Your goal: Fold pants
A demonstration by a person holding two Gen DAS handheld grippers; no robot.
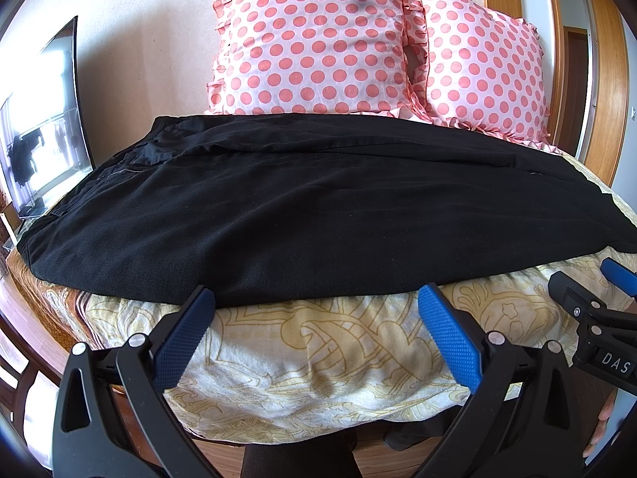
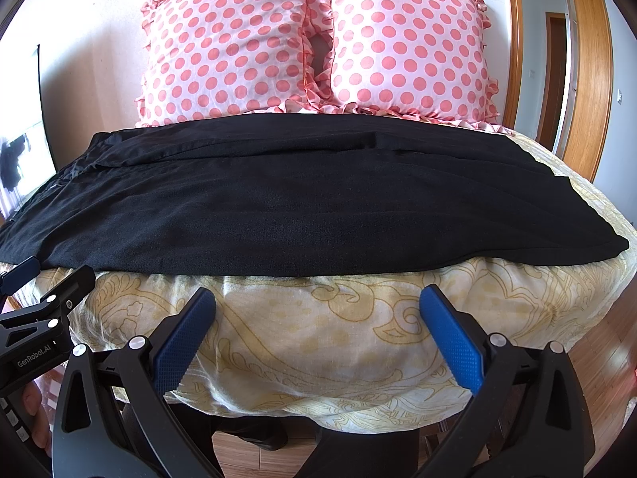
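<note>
Black pants lie flat across the bed, waistband at the left, leg ends at the right; they also fill the middle of the right wrist view. My left gripper is open and empty, its blue fingertips just at the pants' near edge. My right gripper is open and empty, a little short of the near edge. The right gripper also shows at the right edge of the left wrist view. The left gripper also shows at the left edge of the right wrist view.
The bed has a cream sheet with a yellow pattern. Two pink polka-dot pillows lean against the wall behind the pants. A mirror or screen stands at the left. A wooden door frame is at the right.
</note>
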